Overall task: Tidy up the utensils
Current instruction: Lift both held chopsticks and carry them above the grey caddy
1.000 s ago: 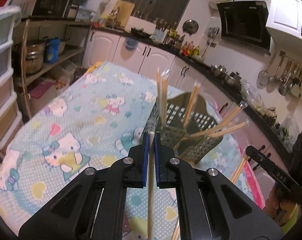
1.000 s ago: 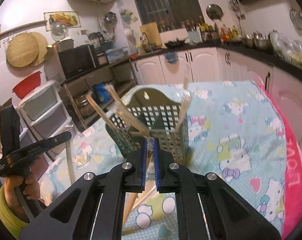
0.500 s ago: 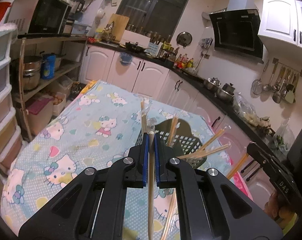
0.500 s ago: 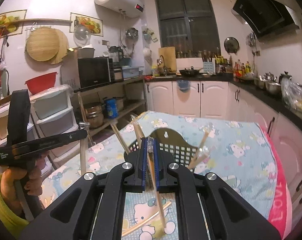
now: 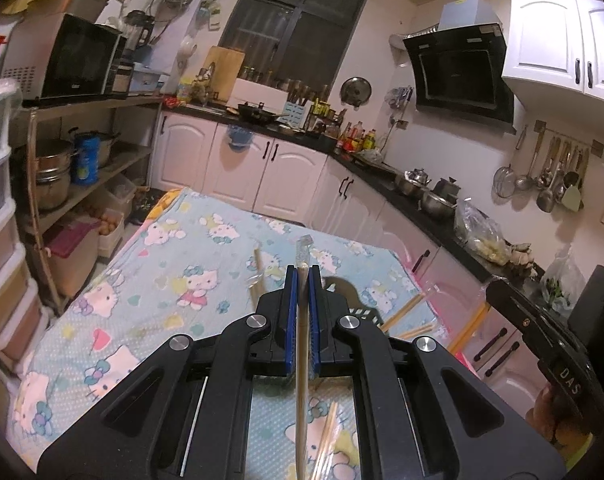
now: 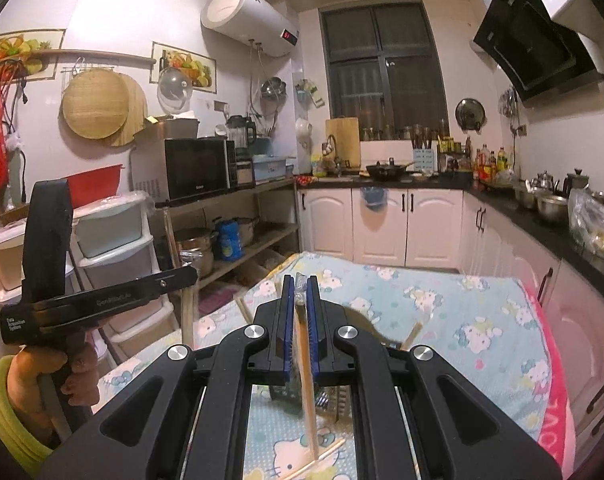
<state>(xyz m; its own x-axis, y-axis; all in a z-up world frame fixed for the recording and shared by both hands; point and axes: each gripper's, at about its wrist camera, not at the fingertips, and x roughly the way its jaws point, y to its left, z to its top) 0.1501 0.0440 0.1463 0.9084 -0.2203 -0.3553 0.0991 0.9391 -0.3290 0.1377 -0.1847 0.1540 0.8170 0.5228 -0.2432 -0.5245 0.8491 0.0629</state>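
Observation:
My left gripper [image 5: 301,276] is shut on a wrapped wooden chopstick [image 5: 300,384] that runs down between its blue pads, its clear wrapper tip poking out above. My right gripper [image 6: 300,285] is shut on another wrapped chopstick [image 6: 306,396], held the same way. Both are raised above a table with a light blue cartoon-cat cloth [image 5: 174,280]. The green perforated utensil basket [image 6: 333,398] lies mostly hidden under each gripper body, with several chopstick ends [image 5: 401,308] sticking out of it. A loose chopstick [image 5: 326,436] lies on the cloth below my left gripper.
Wooden shelving [image 5: 74,184] with pots and stacked plastic drawers [image 6: 114,240] stands left of the table. White cabinets under a black counter [image 5: 385,184] run along the back and right. The other hand-held gripper [image 6: 58,280] and a hand [image 6: 46,380] show at each view's edge.
Both grippers have risen with their chopsticks still gripped. The utensil basket has dropped low in both views and is now mostly hidden behind the gripper bodies.

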